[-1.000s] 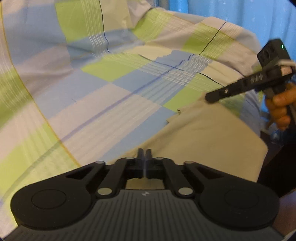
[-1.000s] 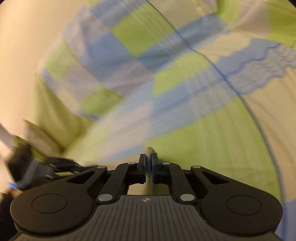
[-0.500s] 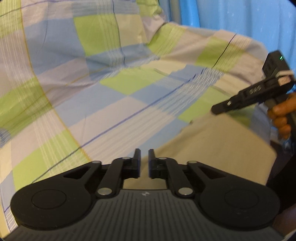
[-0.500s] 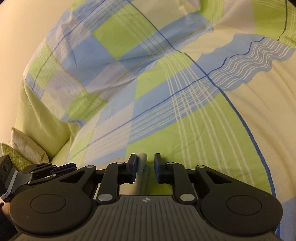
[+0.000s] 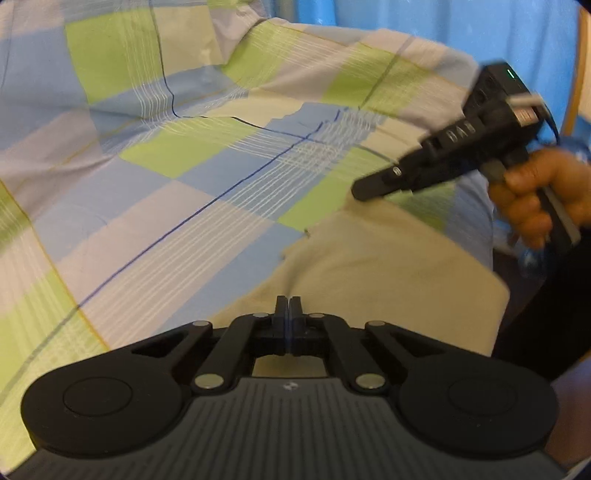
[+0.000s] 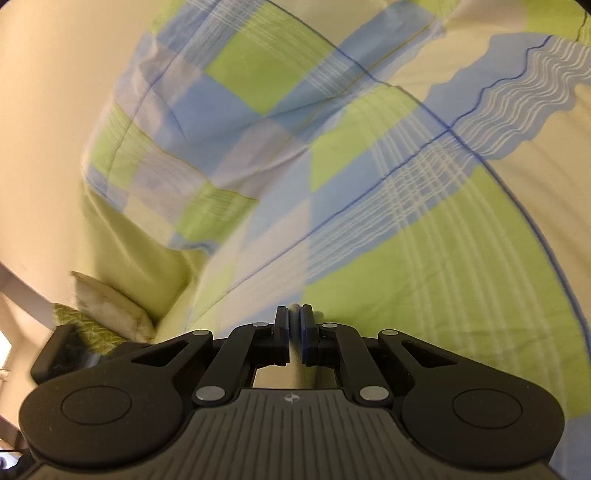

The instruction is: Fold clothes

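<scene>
A beige garment [image 5: 388, 266] lies flat on a bed covered by a blue, green and cream checked sheet [image 5: 184, 192]. My left gripper [image 5: 288, 304] is shut on the garment's near edge, and the cloth puckers just ahead of the fingertips. My right gripper [image 6: 294, 314] is shut on a thin fold of the same beige cloth [image 6: 293, 369], which shows between its pads. In the left wrist view the right gripper [image 5: 364, 190] sits at the garment's far right side, held by a hand [image 5: 535, 192]. Most of the garment is hidden in the right wrist view.
A blue curtain [image 5: 443, 22] hangs behind the bed. A checked pillow [image 6: 166, 140] and a beige cushion [image 6: 110, 302] rest against a cream wall [image 6: 40, 147] at the bed's left end. The left gripper's body [image 6: 66, 350] shows at lower left.
Half a second ago both grippers stood open just above the cloth; now both have shut on the beige garment. The right gripper has dropped lower and closer to the garment.
</scene>
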